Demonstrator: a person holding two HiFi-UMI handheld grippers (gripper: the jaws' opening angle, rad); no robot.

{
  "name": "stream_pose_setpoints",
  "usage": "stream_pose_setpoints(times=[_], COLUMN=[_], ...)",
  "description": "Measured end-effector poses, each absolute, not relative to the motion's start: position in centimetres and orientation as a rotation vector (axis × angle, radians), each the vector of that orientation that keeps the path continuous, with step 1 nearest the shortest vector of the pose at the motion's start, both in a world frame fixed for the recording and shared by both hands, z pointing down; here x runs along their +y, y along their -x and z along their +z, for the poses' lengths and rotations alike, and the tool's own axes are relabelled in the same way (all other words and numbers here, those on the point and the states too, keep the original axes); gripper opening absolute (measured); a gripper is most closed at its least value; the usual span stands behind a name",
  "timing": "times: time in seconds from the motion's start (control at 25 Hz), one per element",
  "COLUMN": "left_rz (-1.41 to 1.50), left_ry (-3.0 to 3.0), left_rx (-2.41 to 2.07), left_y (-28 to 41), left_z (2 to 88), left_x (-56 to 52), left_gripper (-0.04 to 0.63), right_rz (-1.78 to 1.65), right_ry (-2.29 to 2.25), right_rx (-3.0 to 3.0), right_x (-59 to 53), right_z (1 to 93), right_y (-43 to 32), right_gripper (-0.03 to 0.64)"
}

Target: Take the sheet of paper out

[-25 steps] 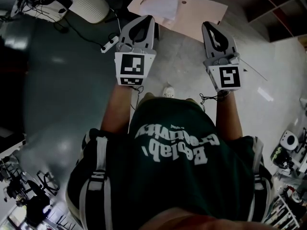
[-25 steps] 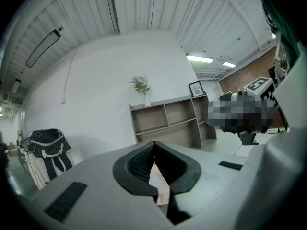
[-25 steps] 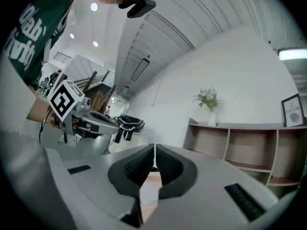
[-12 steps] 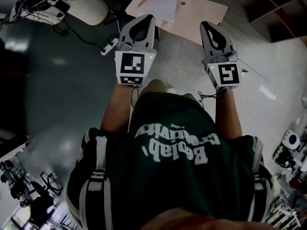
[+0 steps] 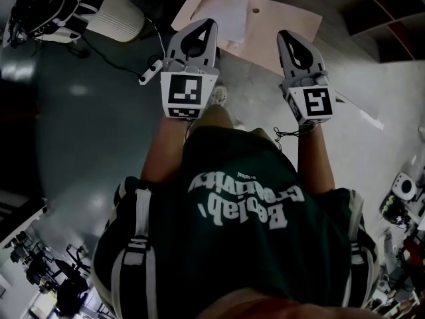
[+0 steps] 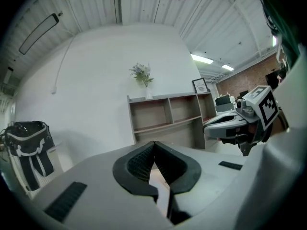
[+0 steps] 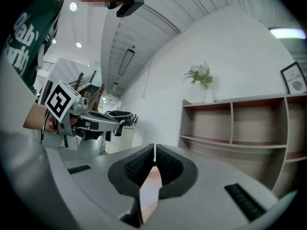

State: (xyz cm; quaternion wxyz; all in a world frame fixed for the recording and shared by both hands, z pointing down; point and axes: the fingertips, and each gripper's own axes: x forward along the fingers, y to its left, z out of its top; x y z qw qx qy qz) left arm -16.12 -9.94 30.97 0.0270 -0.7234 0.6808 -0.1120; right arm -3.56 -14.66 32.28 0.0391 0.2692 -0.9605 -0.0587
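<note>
A white sheet of paper (image 5: 229,15) lies on a beige folder (image 5: 282,25), flat on the grey floor ahead of me, at the top of the head view. My left gripper (image 5: 204,24) is held level with its tip over the folder's near edge; its jaws meet, with nothing between them. My right gripper (image 5: 287,34) is beside it, over the folder's near right part, jaws also together and empty. In the left gripper view the pads meet at the tip of the left gripper (image 6: 154,143). The right gripper view shows the right gripper (image 7: 154,146) the same way.
A white ribbed bin (image 5: 116,8) and a black bag (image 5: 43,5) stand at the upper left, with a power strip (image 5: 151,70) on a cable near the left gripper. A wooden shelf unit (image 7: 249,123) stands against the white wall ahead. My shoe (image 5: 218,96) is below the left gripper.
Both grippers have moved forward and a little down, so the folder and paper now lie closer under their tips. A shoe has stepped forward. Both jaws stayed shut.
</note>
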Motion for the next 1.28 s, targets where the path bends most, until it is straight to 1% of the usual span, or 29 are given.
stream_pose_setpoints(times=[0.28, 0.4, 0.64, 0.84, 1.0, 1.04, 1.08, 1.12, 1.28], left_rz=[-0.221, -0.226, -0.235, -0.247, -0.279, -0.280, -0.278, -0.280, -0.301], left_ry=[2.228, 2.255, 2.399, 2.439, 2.453, 2.454, 2.454, 2.452, 2.444], left_rx=[1.999, 1.930, 1.825, 1.783, 1.762, 1.761, 1.762, 1.764, 1.791], left_y=[21.7, 23.2, 24.8, 25.4, 25.3, 25.2, 25.1, 25.1, 25.2], left_z=[30.1, 30.2, 32.9, 34.1, 34.9, 35.0, 35.1, 35.2, 35.9], left_x=[-17.6, -20.4, -24.1, -25.7, -27.0, -27.4, -27.7, -27.9, -28.8], left_gripper=[0.018, 0.018, 0.018, 0.018, 0.018, 0.018, 0.018, 0.018, 0.018], right_rz=[-0.112, -0.076, 0.018, 0.094, 0.300, 0.374, 0.457, 0.550, 0.974], right_ry=[-0.886, -0.934, -0.979, -0.990, -0.961, -0.943, -0.916, -0.881, -0.798], right_rx=[-2.897, -2.854, -2.773, -2.717, -2.694, -2.692, -2.686, -2.676, -2.587], right_x=[-21.9, -24.6, -26.9, -27.7, -28.2, -28.4, -28.5, -28.5, -29.1], right_z=[33.6, 34.2, 36.5, 38.6, 41.1, 42.0, 43.0, 44.3, 49.6], right_y=[9.2, 11.2, 14.1, 15.1, 15.6, 15.7, 15.9, 16.2, 16.2], right_gripper=[0.037, 0.037, 0.038, 0.038, 0.038, 0.044, 0.085, 0.185, 0.203])
